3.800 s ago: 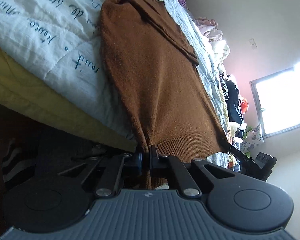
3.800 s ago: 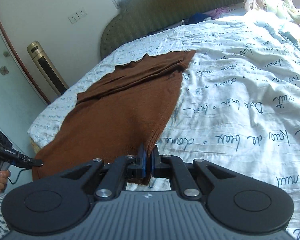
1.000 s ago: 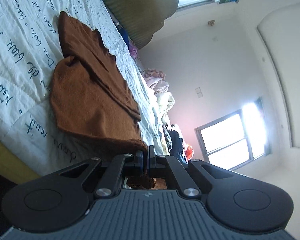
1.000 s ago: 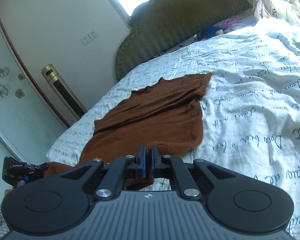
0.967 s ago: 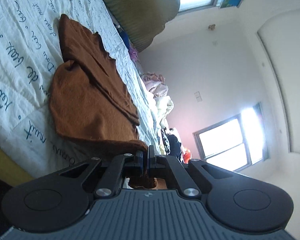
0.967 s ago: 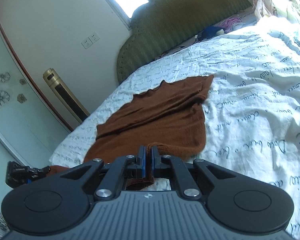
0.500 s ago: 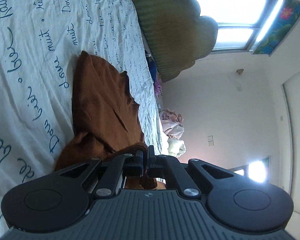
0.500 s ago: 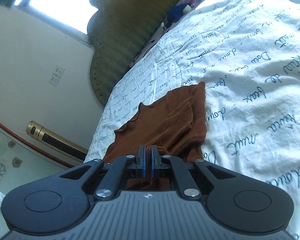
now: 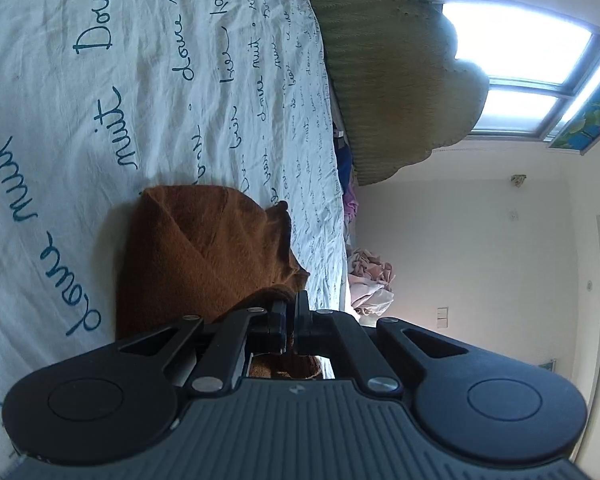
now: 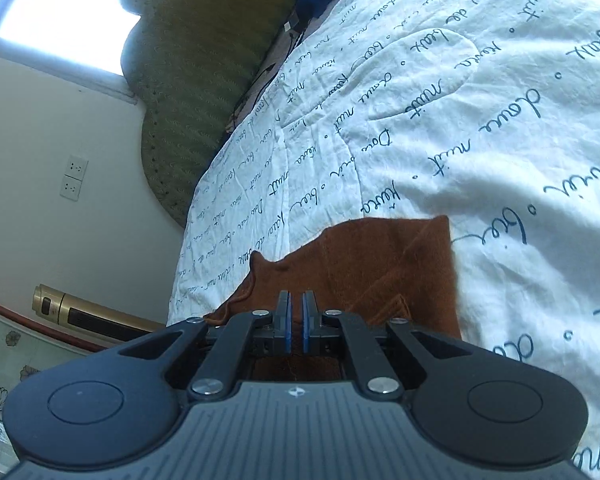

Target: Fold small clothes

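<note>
Two tongs: both were pressed together, each pinching an edge of the brown knit top.
Left tongs (image 9: 291,322): pads clamped on a brown fold (image 9: 276,294) that rose right up to their tips.
Right tongs (image 10: 296,320): blue pads (image 10: 286,322) nearly touching, with brown knit showing between and beneath them; I judged it a hold on the hem.
Brown knit top (image 10: 364,268): lay directly ahead of and under both tongs on the bed quilt (image 10: 480,128), its far edge just beyond the tips, already doubled into a short stack.
Bed quilt: white with blue script, spreading ahead and to both sides of the tongs.
Headboard (image 10: 196,92): green, well beyond the top, far ahead of the tongs.
Step in hand: carrying the near hem over toward the far edge to fold the top in half, as I judged it.
Next move: probably lower the held hem onto the layer ahead, line the edges up, then spread both tongs and draw them back without dragging the knit.
</note>
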`<state>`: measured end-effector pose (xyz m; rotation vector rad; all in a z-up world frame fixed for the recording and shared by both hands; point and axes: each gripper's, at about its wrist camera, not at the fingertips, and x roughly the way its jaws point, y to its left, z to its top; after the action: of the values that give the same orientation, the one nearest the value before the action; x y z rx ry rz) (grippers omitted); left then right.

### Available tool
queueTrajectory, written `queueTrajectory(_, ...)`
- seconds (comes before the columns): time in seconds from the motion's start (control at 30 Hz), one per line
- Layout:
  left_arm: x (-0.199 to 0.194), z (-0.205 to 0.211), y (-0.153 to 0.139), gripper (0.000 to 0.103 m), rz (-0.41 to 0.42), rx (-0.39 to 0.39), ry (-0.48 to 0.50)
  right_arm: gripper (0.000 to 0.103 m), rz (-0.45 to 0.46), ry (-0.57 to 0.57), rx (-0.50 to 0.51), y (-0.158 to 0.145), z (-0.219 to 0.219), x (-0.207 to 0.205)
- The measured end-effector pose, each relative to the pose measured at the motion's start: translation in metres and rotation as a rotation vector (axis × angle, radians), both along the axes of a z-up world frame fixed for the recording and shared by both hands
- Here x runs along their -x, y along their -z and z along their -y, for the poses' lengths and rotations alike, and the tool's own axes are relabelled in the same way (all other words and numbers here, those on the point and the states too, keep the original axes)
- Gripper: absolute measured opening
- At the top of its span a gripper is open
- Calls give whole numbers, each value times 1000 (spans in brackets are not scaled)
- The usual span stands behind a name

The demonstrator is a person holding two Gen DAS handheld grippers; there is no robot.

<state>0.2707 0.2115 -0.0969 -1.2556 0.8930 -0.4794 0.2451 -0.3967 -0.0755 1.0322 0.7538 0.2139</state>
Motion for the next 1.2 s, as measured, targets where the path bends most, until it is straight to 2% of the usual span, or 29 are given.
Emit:
queueTrajectory(0.1,-10,0,10,2,-21,-7,-1,4,-8,-30,42,-2,-2,-15)
queueTrajectory(0.13,-12,1,14,2,-25,-14,4,4,11,-60,98,-7,-7,-18)
queueTrajectory(0.2,-16,1,22,2,-45,-32,10,9,28,-150,135,-11,-17,-23)
queueTrajectory(0.23,-18,0,27,2,-55,-32,9,17,21,-174,202,-14,-23,-25)
queueTrajectory(0.27,-18,-1,31,2,-64,-34,3,42,23,-196,302,-18,-30,-26)
queueTrajectory(0.3,-19,-2,35,2,-76,-31,1,55,41,-214,373,-20,-36,-26)
queueTrajectory(0.33,-18,-3,39,2,-80,-25,1,55,67,-250,420,-20,-40,-28)
queueTrajectory(0.43,-14,-6,43,2,-88,-17,-6,55,58,-330,408,-11,-41,-38)
queueTrajectory(0.5,-14,-8,43,2,-90,-18,-10,50,56,-378,448,-5,-46,-45)
queueTrajectory(0.53,-15,-8,45,2,-92,-14,-12,42,54,-406,459,-2,-50,-48)
queueTrajectory(0.57,-14,-9,45,2,-94,-11,-14,21,46,-422,466,2,-53,-51)
queueTrajectory(0.6,-13,-10,44,2,-95,-8,-18,5,34,-422,502,3,-57,-52)
queueTrajectory(0.63,-12,-10,41,2,-89,-2,-22,5,35,-420,532,2,-61,-52)
queueTrajectory(0.77,-5,-12,25,2,-67,31,-41,4,113,-373,540,-20,-66,-41)
queueTrajectory(0.83,-7,-9,17,2,-53,19,-42,4,147,-365,539,-32,-66,-39)
queueTrajectory(1.03,-19,-3,20,2,-70,19,-70,4,147,-327,569,-37,-68,-56)
queueTrajectory(1.2,-20,-12,29,2,-73,50,-108,4,146,-280,562,-33,-60,-62)
